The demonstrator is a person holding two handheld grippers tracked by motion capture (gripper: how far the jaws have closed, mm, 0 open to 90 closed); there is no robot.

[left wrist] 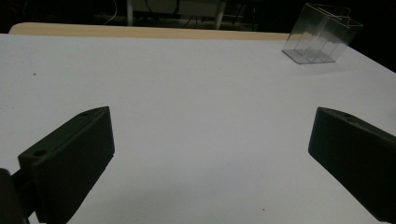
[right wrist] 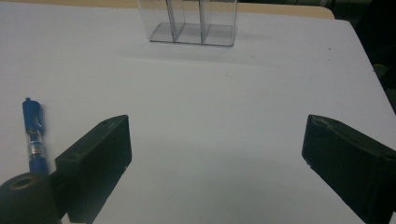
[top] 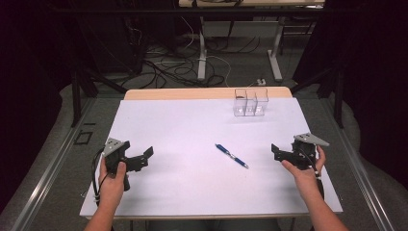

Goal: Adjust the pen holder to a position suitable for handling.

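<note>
White sheeting covers the counter [top: 192,125], with a strip of pale wood showing along its far edge. A blue pen [top: 231,156] lies near the middle, slanted, apart from both grippers. At the far side stands a clear plastic box [top: 250,102] split into three compartments, upright and empty as far as can be seen.

The left gripper [top: 146,156] is held in the left hand [top: 113,180] over the counter's near left part, its jaws released and wide apart with nothing between them. The right gripper [top: 275,150] is held in the right hand [top: 304,168] at the near right, jaws likewise spread and empty.

The high view alone takes in the hands, forearms, the grey plates on the grippers, and the floor beyond with its tangle of cables [top: 173,62] and table legs. The left gripper view looks between its jaws at bare white counter, with the box [left wrist: 322,39] far off at upper right. The right gripper view catches the pen [right wrist: 33,135] just beside its left jaw, and the box [right wrist: 191,23] straight ahead, where its dividers read clearly.
</note>
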